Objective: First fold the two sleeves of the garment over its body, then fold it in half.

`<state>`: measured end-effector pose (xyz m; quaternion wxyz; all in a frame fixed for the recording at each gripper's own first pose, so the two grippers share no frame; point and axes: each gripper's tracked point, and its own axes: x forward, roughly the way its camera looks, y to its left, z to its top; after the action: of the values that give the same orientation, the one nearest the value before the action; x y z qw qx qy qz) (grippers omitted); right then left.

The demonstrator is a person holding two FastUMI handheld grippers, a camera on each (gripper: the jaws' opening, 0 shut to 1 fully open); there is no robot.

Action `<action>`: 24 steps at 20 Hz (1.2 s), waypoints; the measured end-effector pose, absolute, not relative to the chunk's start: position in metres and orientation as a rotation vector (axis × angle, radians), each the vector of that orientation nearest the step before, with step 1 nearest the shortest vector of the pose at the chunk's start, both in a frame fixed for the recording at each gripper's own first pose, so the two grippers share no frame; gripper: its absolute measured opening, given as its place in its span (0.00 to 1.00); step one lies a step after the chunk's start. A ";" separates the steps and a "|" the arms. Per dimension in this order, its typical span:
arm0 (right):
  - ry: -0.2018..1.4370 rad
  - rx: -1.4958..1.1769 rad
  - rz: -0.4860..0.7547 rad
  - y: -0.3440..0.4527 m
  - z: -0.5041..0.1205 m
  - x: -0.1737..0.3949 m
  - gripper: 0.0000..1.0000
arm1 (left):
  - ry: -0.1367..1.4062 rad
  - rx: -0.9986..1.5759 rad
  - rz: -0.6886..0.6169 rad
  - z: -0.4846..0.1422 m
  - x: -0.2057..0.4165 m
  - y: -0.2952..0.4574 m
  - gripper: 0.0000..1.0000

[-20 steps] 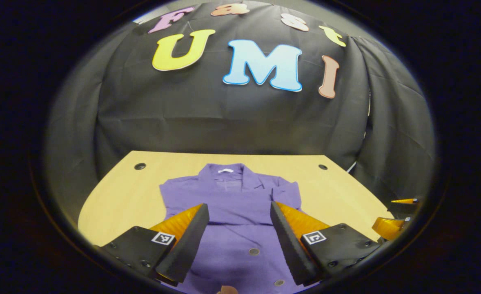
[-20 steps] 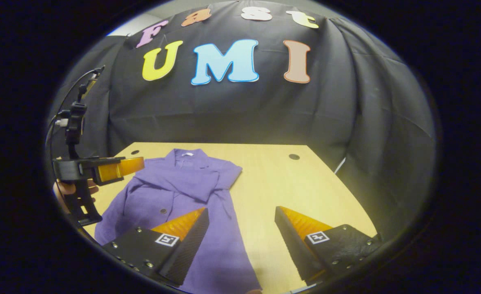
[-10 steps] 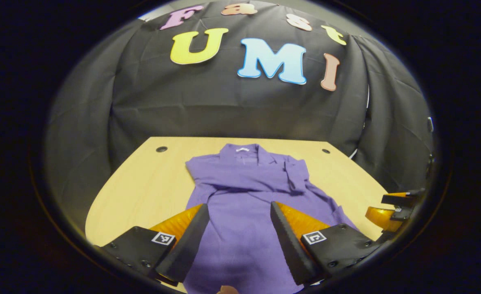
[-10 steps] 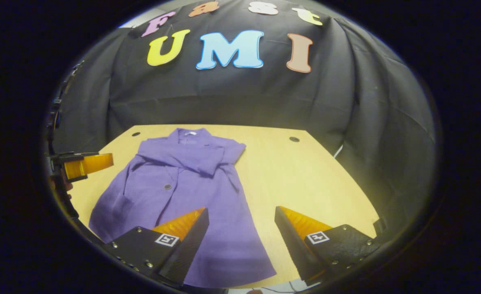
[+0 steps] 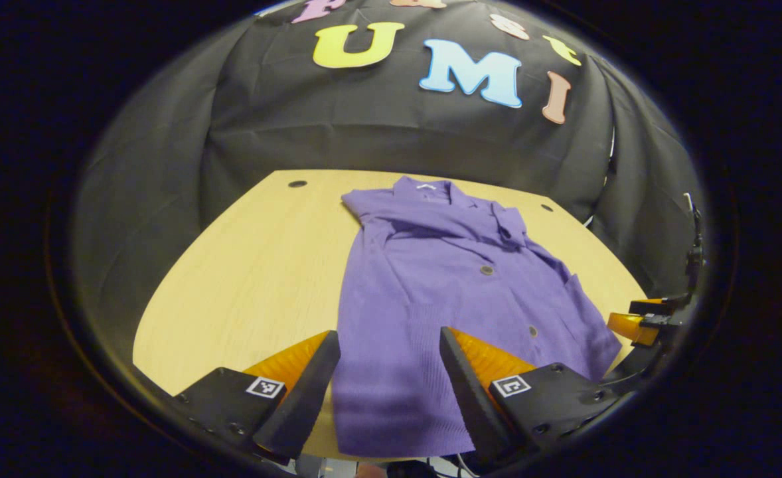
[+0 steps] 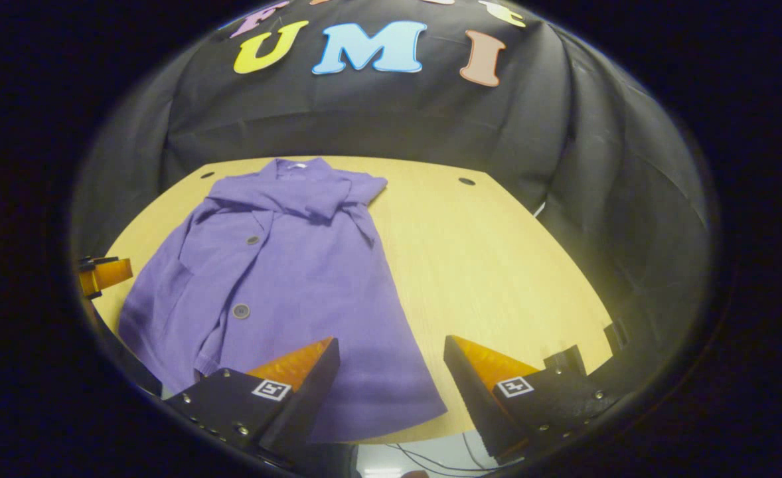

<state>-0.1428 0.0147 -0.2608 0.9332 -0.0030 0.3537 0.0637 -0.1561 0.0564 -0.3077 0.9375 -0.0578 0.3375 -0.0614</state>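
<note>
A purple buttoned garment [image 5: 444,279] lies flat on the wooden table [image 5: 232,279], collar at the far end and hem at the near edge. Both sleeves [image 5: 457,222] lie folded across its chest. My left gripper [image 5: 388,382] hangs open above the hem with nothing between its fingers. In the right gripper view the garment [image 6: 285,265] spreads to the left, sleeves [image 6: 298,196] crossed near the collar. My right gripper [image 6: 391,385] is open and empty over the hem's right corner. Each gripper appears at the edge of the other's view: the right gripper [image 5: 636,325] and the left gripper [image 6: 102,275].
Bare wood lies to the left of the garment in the left gripper view and to its right [image 6: 497,265] in the right gripper view. Small round holes [image 5: 297,184] [image 6: 466,181] sit in the table's far corners. Cables [image 6: 424,455] hang below the near edge.
Both grippers have drawn back toward the table's near edge, staying open. The garment's whole length and its hem have come into sight. The garment itself has not moved.
</note>
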 end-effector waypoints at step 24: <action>0.867 0.136 0.133 0.034 -0.299 -0.167 0.64 | 0.814 0.015 -0.170 -0.366 -0.217 0.034 0.64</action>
<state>-0.1671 0.0337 -0.2985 0.9031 0.0656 0.4194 0.0644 -0.2173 0.0337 -0.3656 0.9147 0.0071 0.3955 -0.0823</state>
